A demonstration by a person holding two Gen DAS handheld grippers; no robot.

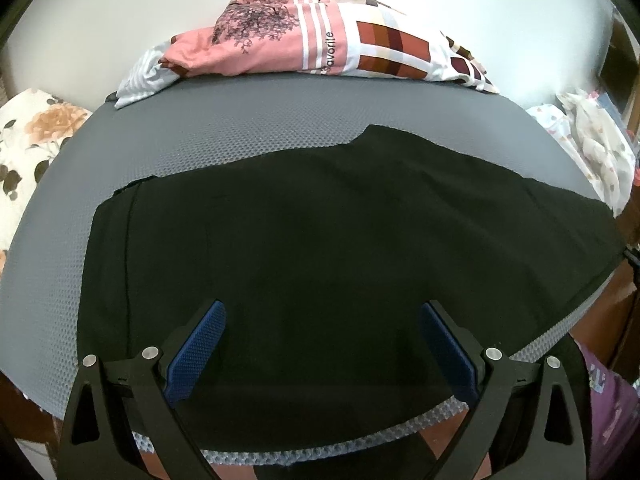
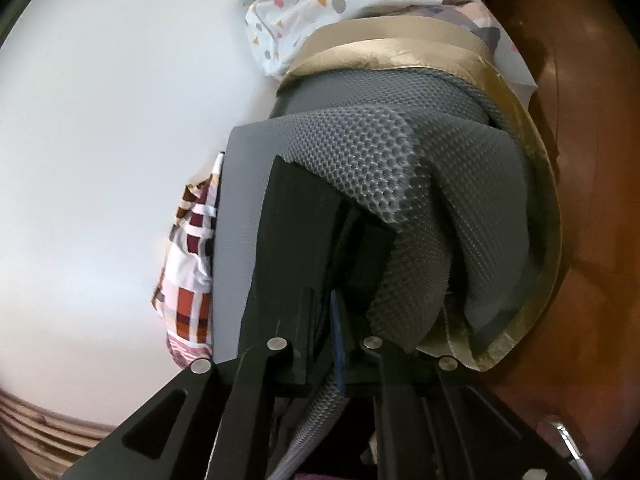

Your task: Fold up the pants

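Black pants [image 1: 340, 240] lie spread flat across a grey mesh mat [image 1: 240, 136] in the left wrist view. My left gripper [image 1: 322, 320] hangs open just above the pants near the mat's front edge, blue pads [image 1: 196, 350] wide apart, holding nothing. In the right wrist view my right gripper [image 2: 326, 312] is shut at the mat's end, pinching the black pants [image 2: 296, 232] together with a lifted, rumpled fold of the grey mat [image 2: 384, 184]. Only a sliver of its blue pad [image 2: 338, 332] shows.
A pink and white patterned cloth pile [image 1: 320, 40] lies at the mat's far edge, also seen in the right wrist view [image 2: 188, 280]. A floral cloth [image 1: 32, 140] sits left, a dotted white cloth [image 1: 592, 140] right. Brown wooden furniture [image 2: 592, 200] flanks the mat's end.
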